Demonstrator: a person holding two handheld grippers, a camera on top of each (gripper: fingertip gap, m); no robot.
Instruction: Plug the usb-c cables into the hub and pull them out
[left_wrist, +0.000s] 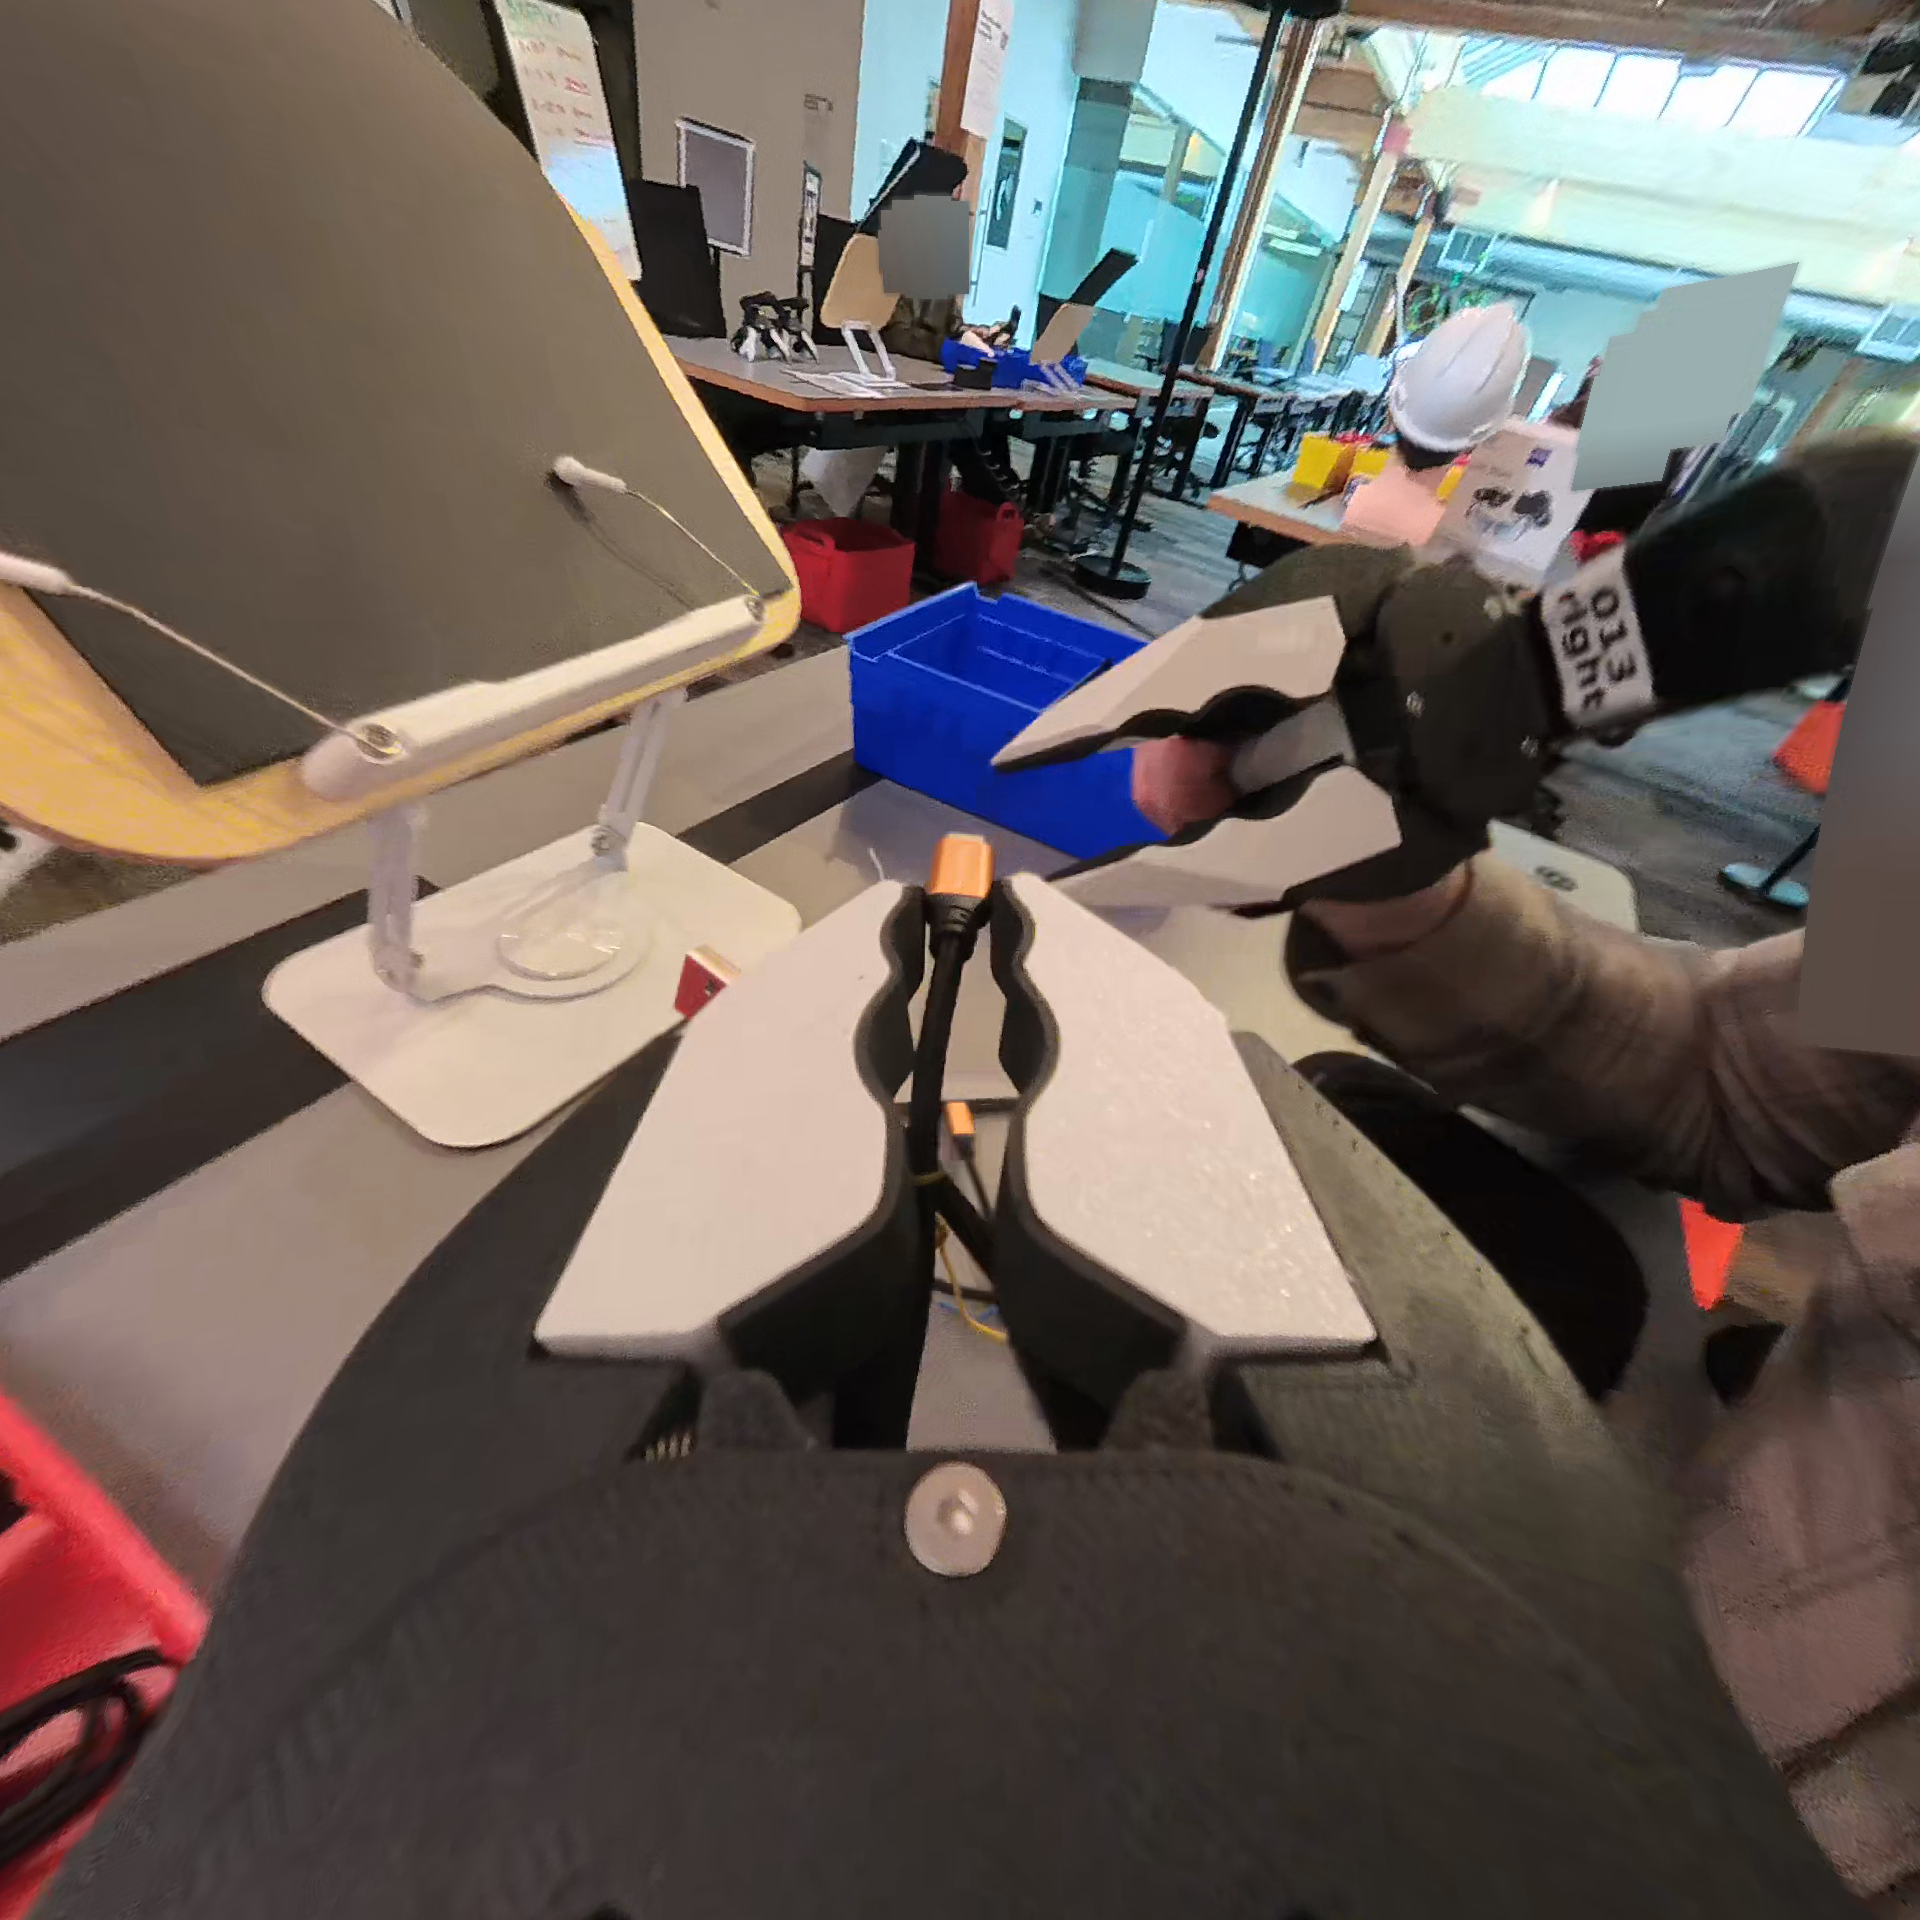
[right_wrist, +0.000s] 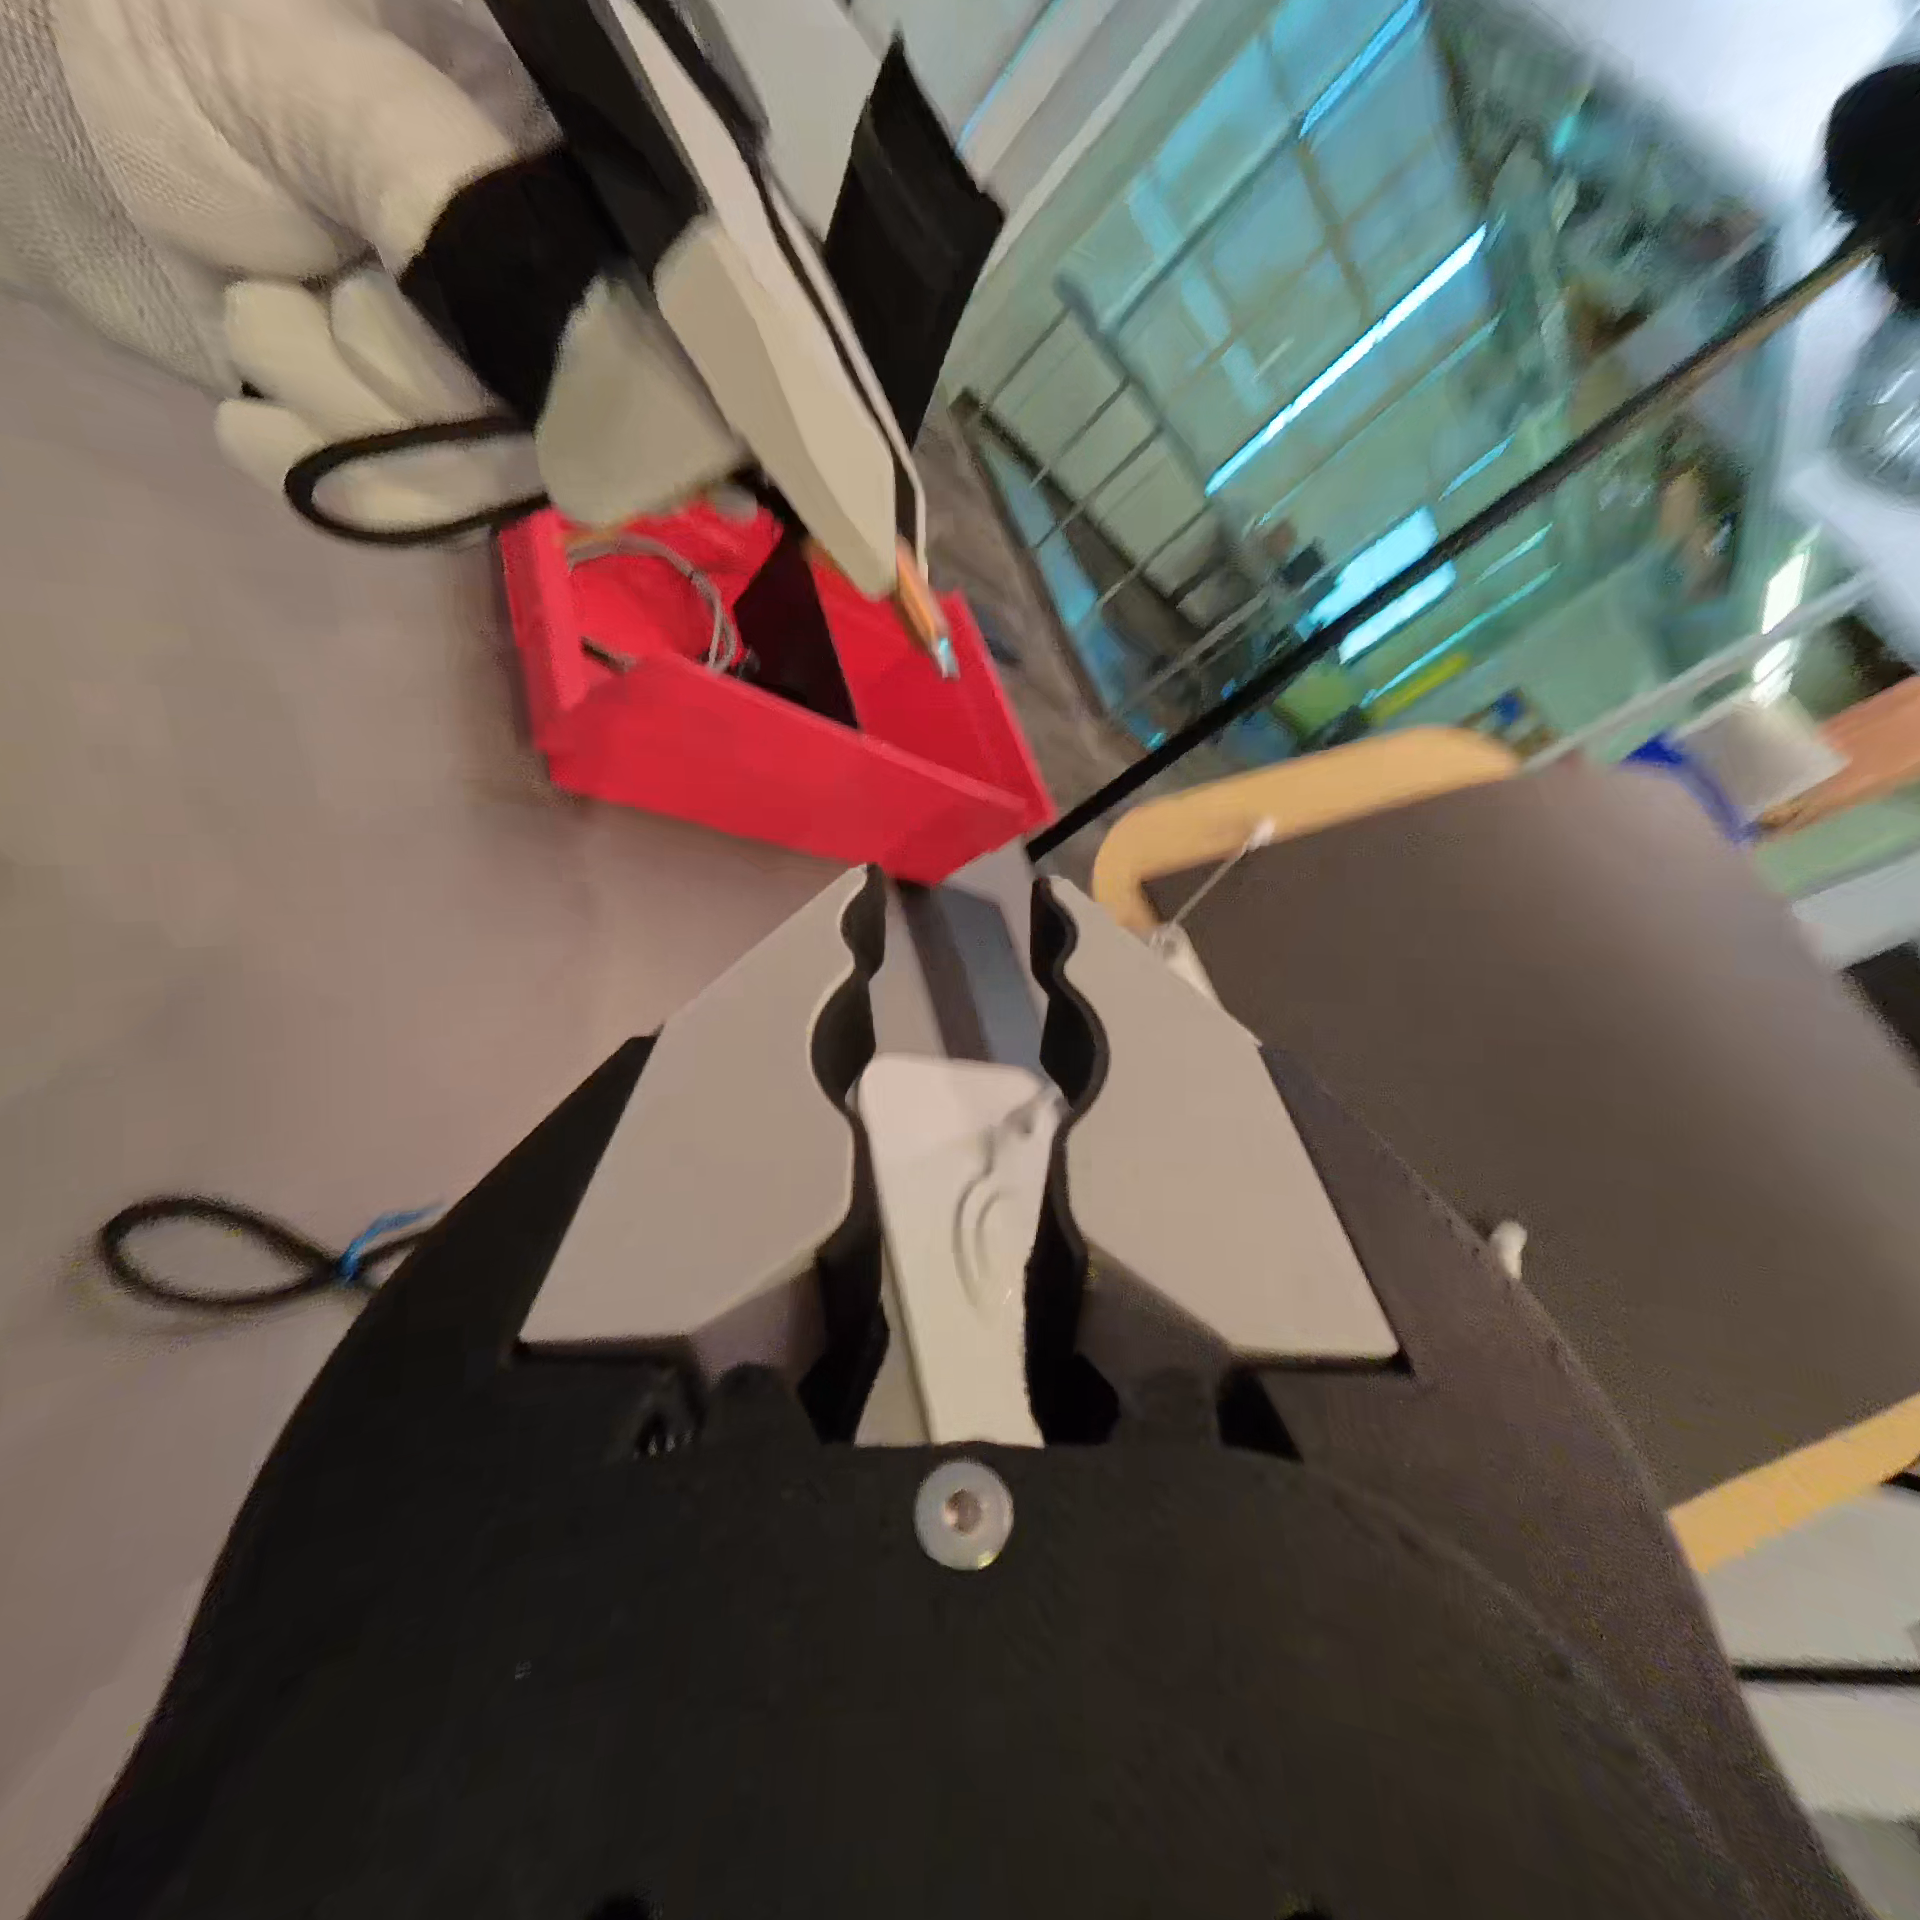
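Left wrist view: the hub cannot be made out with certainty; a grey slab under the fingers is mostly covered by them.
Right wrist view: blurred by motion; the table edge and background smear, and the white stand base (right_wrist: 951, 1236) shows only between the fingers.
Left gripper (left_wrist: 961, 894): fingers pressed close on the black usb-c cable (left_wrist: 940, 1023), just behind its orange plug (left_wrist: 958, 864).
Plug direction: it sticks out past the fingertips, long axis running along the fingers, pointing away from the camera toward the blue bin (left_wrist: 971, 717).
Second plug (left_wrist: 958, 1122): a small orange one lies on the table below, seen through the gap.
Right gripper (right_wrist: 956, 904): fingers apart, holding nothing; in the left view (left_wrist: 1023, 821) it hangs just beside the plug, to its right, without touching.
Gloved hand (right_wrist: 343, 374): grips the left gripper's handle, a cable loop hanging under it.
Red bin (right_wrist: 769, 727): behind the plug tip in the right view, wires inside.
Tilted board (left_wrist: 312, 416): on a white stand, left of the grippers.
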